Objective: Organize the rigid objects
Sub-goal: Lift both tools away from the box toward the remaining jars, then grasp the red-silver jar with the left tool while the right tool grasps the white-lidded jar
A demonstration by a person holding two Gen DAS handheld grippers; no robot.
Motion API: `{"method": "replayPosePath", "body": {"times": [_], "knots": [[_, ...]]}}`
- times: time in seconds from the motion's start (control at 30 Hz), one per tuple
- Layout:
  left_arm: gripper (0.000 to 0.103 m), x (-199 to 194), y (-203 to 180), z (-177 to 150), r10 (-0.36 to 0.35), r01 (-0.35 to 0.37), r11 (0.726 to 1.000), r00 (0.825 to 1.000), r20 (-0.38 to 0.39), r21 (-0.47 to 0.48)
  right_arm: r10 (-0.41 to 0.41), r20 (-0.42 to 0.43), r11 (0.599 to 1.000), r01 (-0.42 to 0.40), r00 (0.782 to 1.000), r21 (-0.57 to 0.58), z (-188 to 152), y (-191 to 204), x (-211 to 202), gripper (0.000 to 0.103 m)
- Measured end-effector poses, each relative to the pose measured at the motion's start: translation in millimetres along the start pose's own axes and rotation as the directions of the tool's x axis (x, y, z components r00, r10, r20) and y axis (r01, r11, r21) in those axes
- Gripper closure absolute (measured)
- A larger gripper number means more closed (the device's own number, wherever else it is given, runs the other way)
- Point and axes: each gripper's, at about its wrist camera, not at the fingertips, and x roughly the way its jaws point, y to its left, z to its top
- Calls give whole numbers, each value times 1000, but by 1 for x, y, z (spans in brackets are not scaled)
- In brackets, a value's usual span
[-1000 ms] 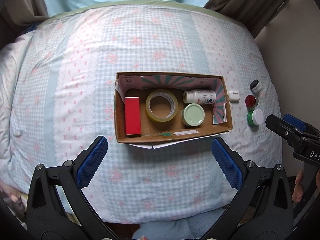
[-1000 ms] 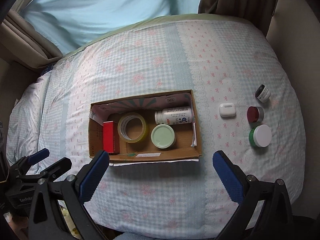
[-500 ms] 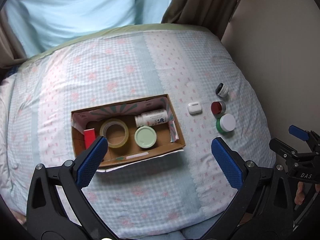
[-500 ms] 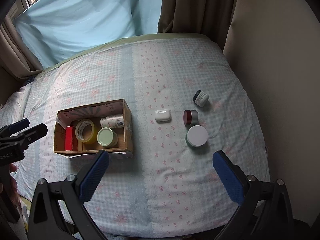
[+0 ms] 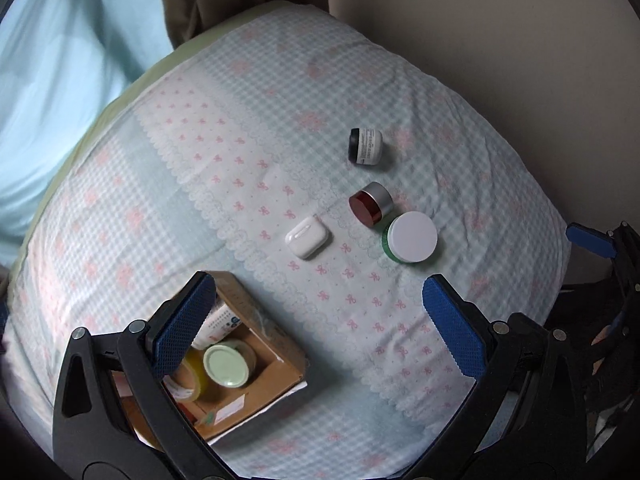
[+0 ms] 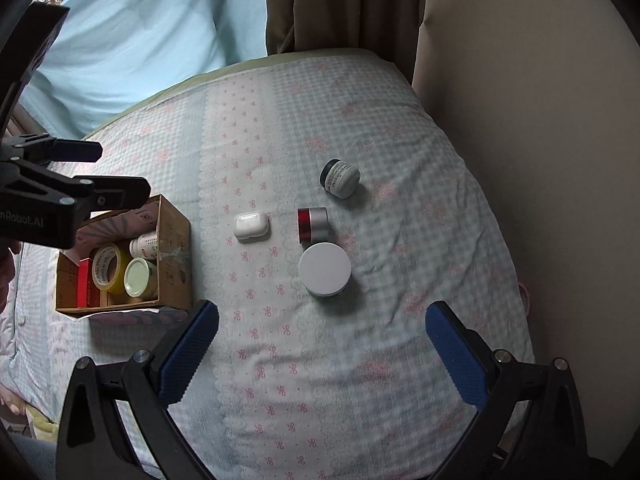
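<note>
Rigid objects to be organized, shown in two groups on a pale blue gingham bedspread with pink bows (image 6: pixel 400 320). Largest: open brown cardboard box (image 6: pixel 172 240), lying left of the loose group and already holding a roll of yellowish packing tape (image 6: pixel 107 269), a red rectangular carton (image 6: pixel 87 284), a jar with a pale green lid (image 6: pixel 138 277) and a white labelled bottle on its side (image 6: pixel 145 245). Loose on the cloth, well apart from the box: green jar with a flat white lid (image 6: pixel 325 269), touching or just beside a silver jar with a dark red cap, on its side (image 6: pixel 313 224); white rounded earbud case (image 6: pixel 251 226), nearest the box; small white jar with a black cap, tipped over (image 6: pixel 339 178), farthest off.

Right gripper (image 6: pixel 320 354): blue-padded fingers spread wide, empty, hovering short of the white-lidded jar. Left gripper (image 5: pixel 316 332): likewise spread and empty, poised above the near corner of the box.

Step in hand, by judgement: approach to the remaining four items, none yet grasped. Next move likely calls for lowering the right gripper over the white-lidded jar, closing across its sides, then carrying to the free space in the box. Caution for the two toppled jars: prone to rolling on soft bedding.
</note>
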Motion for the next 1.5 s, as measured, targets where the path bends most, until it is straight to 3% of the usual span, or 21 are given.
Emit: {"method": "replayPosePath", "body": {"times": [0.2, 0.37, 0.6, 0.8, 1.0, 1.13, 1.2, 1.23, 1.37, 1.47, 1.5], "knots": [[0, 84, -14, 42, -17, 31, 995, 989, -147, 96, 10, -15, 1000, -10, 1000, 29, -6, -11, 53, 0], [0, 150, -30, 67, 3, 54, 976, 966, -258, 212, 9, -38, 999, -7, 999, 45, -9, -13, 103, 0], [2, 212, -52, 76, 43, 81, 931, 944, -327, 357, 35, -37, 995, -32, 999, 99, -16, -17, 157, 0], [10, 247, -67, 71, 75, 95, 897, 929, -362, 431, 40, -50, 995, -35, 998, 96, -16, -15, 191, 5], [11, 257, -73, 73, 11, 161, 891, 927, -376, 424, 35, -36, 997, -32, 999, 70, -13, -9, 207, 5], [14, 268, -67, 88, -61, 228, 906, 904, -422, 357, 30, -12, 999, -30, 999, 42, -10, -6, 215, 6], [21, 276, -66, 92, -96, 260, 915, 883, -459, 309, 27, -12, 999, -27, 1000, 21, -9, -4, 221, 20], [24, 279, -66, 92, -108, 269, 919, 875, -472, 288, 14, -19, 1000, -13, 1000, 9, -9, -3, 224, 22], [28, 287, -63, 93, -124, 267, 936, 861, -494, 230, -18, -24, 1000, 18, 1000, -1, -10, -6, 232, 36], [36, 289, -62, 95, -137, 273, 940, 851, -507, 204, -13, -18, 1000, 13, 1000, 0, -10, -7, 234, 36], [46, 289, -63, 93, -151, 284, 939, 847, -509, 194, -17, -17, 1000, 17, 1000, -7, -10, -7, 234, 36]]}}
